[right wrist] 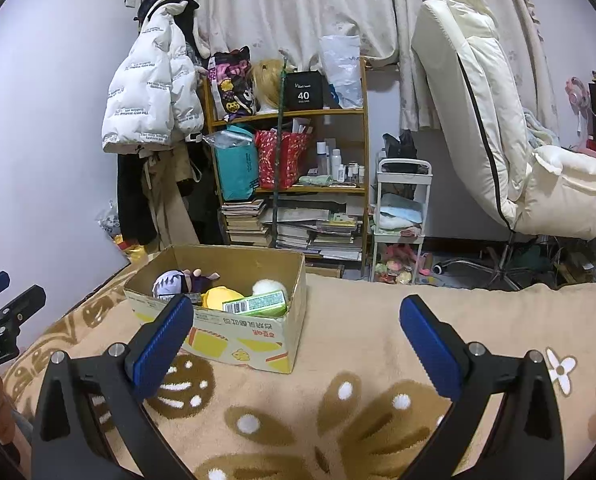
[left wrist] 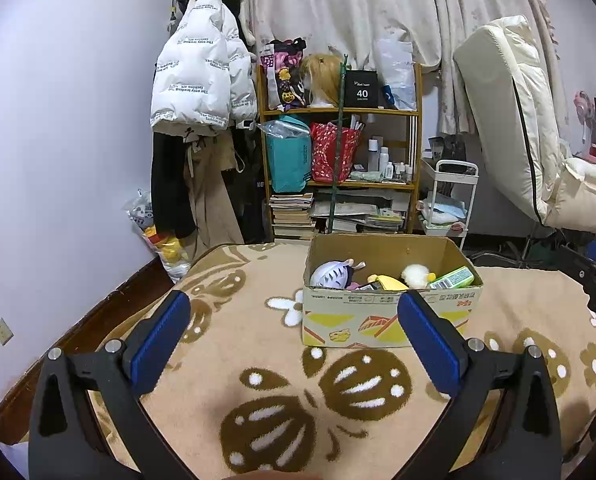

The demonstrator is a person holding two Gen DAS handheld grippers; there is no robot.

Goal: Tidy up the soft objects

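Observation:
A cardboard box point(left wrist: 377, 312) stands on a beige flower-patterned blanket point(left wrist: 258, 360); it also shows in the right wrist view point(right wrist: 238, 340). Inside lie a purple-and-white plush doll point(left wrist: 331, 274), a yellow plush point(left wrist: 387, 282), a white fluffy plush point(left wrist: 415, 274) and a green pack point(left wrist: 455, 278). My left gripper point(left wrist: 294, 312) is open and empty, hovering over the blanket in front of the box. My right gripper point(right wrist: 296, 316) is open and empty, to the right of the box.
A wooden shelf point(left wrist: 339, 112) with bags, bottles and stacked books stands behind the bed. Coats point(left wrist: 202, 80) hang on the left wall. A white rolling cart point(right wrist: 401, 216) and a cream recliner chair point(right wrist: 497, 140) stand at the right.

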